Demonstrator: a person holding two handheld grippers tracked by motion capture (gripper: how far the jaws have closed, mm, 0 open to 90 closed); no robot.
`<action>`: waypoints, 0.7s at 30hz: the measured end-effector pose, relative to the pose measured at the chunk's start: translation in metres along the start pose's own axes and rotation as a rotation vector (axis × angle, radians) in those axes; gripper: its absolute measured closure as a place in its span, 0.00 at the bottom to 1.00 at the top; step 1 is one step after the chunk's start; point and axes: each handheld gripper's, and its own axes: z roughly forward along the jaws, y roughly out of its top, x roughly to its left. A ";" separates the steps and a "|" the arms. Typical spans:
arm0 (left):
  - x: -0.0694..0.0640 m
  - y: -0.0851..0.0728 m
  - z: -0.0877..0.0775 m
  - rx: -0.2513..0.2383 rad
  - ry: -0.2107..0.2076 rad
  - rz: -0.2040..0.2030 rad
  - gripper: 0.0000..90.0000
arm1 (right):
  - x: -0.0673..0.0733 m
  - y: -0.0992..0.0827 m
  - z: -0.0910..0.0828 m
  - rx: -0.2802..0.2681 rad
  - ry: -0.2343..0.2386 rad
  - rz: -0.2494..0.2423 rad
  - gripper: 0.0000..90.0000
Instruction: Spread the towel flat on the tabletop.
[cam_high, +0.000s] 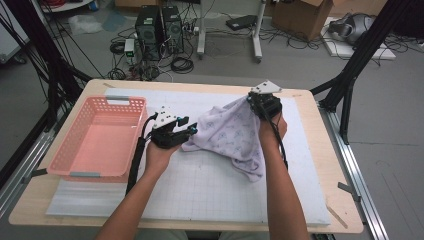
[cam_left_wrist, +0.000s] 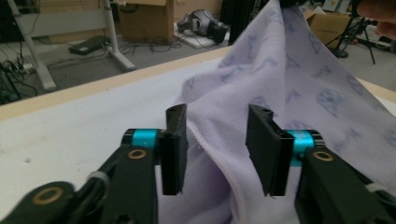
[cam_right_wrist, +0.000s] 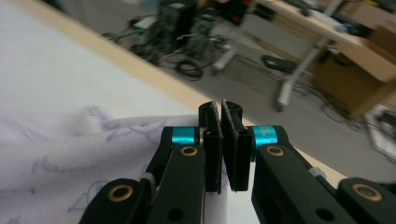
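Observation:
A pale lilac printed cloth (cam_high: 235, 132) is lifted off the white gridded mat (cam_high: 200, 195) at its far right corner. My right gripper (cam_high: 252, 99) is shut on that corner and holds it up, so the fabric drapes down and left. In the right gripper view the jaws (cam_right_wrist: 220, 108) are pressed together with the cloth (cam_right_wrist: 70, 154) running into them from the left. My left gripper (cam_high: 193, 131) sits low at the cloth's left edge. Its jaws (cam_left_wrist: 217, 116) stand apart, with a hemmed fold of the cloth (cam_left_wrist: 289, 84) between them and no squeeze on it.
A pink plastic basket (cam_high: 107, 101) stands on the table's left side, close to my left hand. The wooden table edge (cam_high: 310, 100) runs just beyond the right gripper. Computers, cables and boxes are on the floor behind the table.

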 end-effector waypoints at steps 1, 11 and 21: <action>0.000 -0.002 0.002 0.014 -0.004 -0.002 0.59 | -0.006 -0.001 0.001 0.000 -0.036 0.025 0.97; 0.000 -0.026 0.027 0.173 -0.035 0.045 0.49 | -0.033 -0.031 -0.003 0.082 0.014 0.167 0.77; 0.000 -0.045 0.049 0.308 -0.037 0.096 0.68 | -0.004 -0.076 -0.062 0.057 0.262 0.170 0.44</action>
